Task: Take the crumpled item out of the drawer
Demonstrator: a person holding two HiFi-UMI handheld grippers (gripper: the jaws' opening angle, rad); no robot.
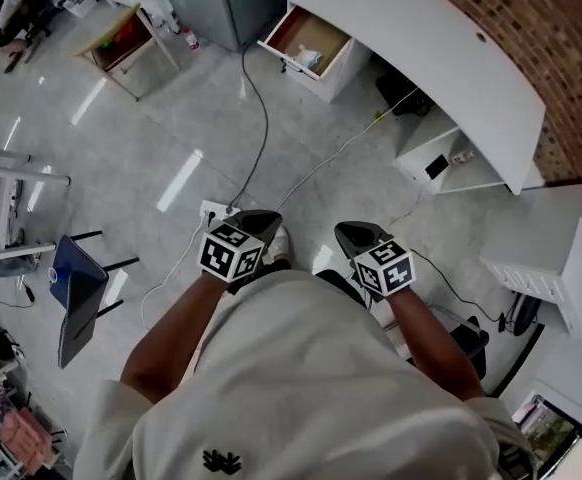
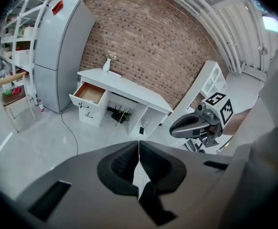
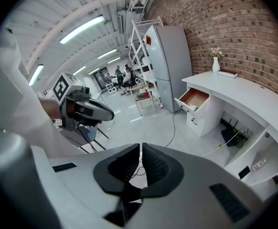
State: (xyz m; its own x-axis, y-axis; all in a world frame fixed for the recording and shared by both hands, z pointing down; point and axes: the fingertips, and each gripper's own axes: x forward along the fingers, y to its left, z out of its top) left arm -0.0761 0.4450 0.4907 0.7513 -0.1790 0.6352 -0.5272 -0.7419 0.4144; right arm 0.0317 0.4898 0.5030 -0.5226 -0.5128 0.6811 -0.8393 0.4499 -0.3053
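The drawer (image 1: 309,44) stands pulled open at the left end of the white desk (image 1: 451,63), far across the floor from me. A pale crumpled item (image 1: 308,60) lies inside it. My left gripper (image 1: 257,218) and right gripper (image 1: 357,233) are held side by side near my waist, both pointing toward the desk. The left gripper view shows its jaws (image 2: 139,149) shut with nothing between them and the drawer (image 2: 89,95) in the distance. In the right gripper view the jaws (image 3: 140,151) are shut and empty too, and the drawer (image 3: 195,99) is far off.
A black cable (image 1: 262,133) runs over the floor from a power strip (image 1: 217,210) toward the desk. A grey fridge (image 2: 58,51) stands left of the desk, with a wooden-topped stand (image 1: 126,40) nearby. A blue chair (image 1: 76,293) is at my left and white shelving (image 1: 556,268) at my right.
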